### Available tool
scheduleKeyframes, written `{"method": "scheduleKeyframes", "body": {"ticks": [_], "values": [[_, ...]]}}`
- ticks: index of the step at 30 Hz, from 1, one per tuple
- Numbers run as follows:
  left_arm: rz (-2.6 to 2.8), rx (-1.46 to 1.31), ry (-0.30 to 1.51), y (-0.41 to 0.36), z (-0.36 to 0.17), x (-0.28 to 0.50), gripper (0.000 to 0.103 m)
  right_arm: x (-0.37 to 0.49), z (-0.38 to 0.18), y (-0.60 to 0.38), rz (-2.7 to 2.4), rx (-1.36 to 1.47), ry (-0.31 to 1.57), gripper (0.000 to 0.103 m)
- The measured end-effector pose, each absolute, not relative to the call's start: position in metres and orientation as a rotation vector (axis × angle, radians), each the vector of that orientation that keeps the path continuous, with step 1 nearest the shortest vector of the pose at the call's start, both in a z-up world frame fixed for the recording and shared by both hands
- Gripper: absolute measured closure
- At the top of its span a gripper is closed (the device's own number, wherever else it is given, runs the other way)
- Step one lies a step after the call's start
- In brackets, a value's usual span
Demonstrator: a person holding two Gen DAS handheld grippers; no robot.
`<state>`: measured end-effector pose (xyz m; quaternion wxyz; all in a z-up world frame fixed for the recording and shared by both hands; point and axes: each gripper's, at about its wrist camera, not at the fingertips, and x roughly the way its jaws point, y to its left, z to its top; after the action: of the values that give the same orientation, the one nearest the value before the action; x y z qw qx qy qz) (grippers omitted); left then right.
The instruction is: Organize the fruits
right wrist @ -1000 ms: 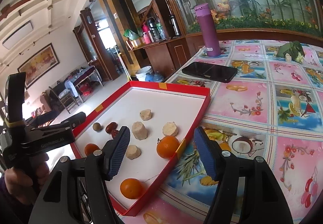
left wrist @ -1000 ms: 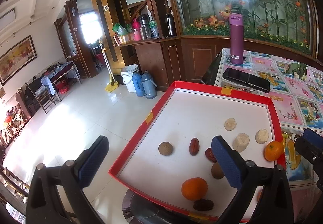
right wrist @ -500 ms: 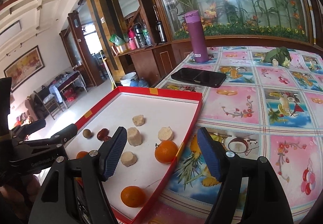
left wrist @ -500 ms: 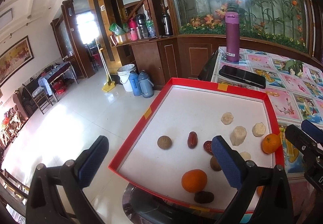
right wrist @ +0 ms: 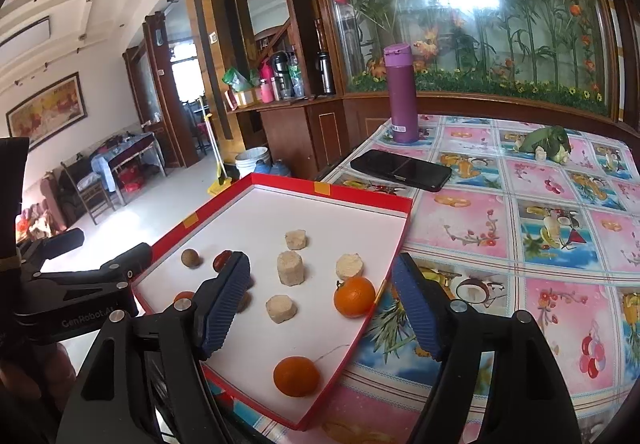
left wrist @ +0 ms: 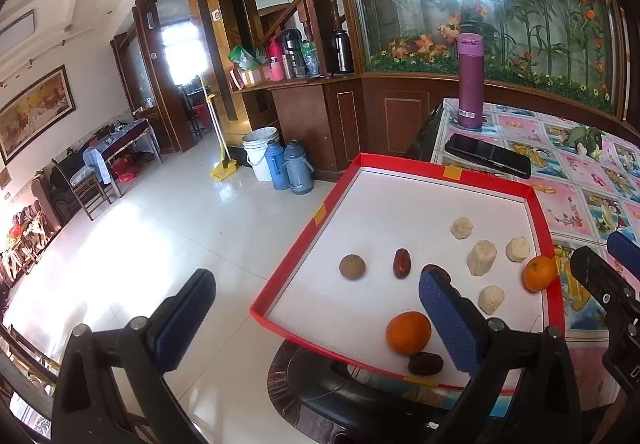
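Just ahead of the right gripper [right wrist: 320,308], jaws spread, lies an orange [right wrist: 354,296].

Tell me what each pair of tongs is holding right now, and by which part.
Nothing is held. The left tongs are open and empty beside the tray. The right tongs have just been opening; no fruit touches their pads, and the orange lies free in the tray.

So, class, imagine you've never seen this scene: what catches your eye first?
The red-rimmed tray at the table's near corner, dotted with three oranges and pale chunks. Behind it, a purple flask stands by a black phone on the pink fruit-print tablecloth. Both grippers hover open and empty.
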<state>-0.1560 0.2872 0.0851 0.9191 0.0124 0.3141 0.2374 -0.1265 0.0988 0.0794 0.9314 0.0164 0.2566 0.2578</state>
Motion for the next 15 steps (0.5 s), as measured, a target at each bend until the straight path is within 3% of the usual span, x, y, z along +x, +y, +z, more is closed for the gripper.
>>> {"method": "scheduleKeyframes", "body": {"ticks": [15], "values": [[0.509, 0.012, 0.618, 0.283, 0.088, -0.164, 0.000, -0.141, 0.083, 0.095, 0.509, 0.015, 0.503, 0.029]]}}
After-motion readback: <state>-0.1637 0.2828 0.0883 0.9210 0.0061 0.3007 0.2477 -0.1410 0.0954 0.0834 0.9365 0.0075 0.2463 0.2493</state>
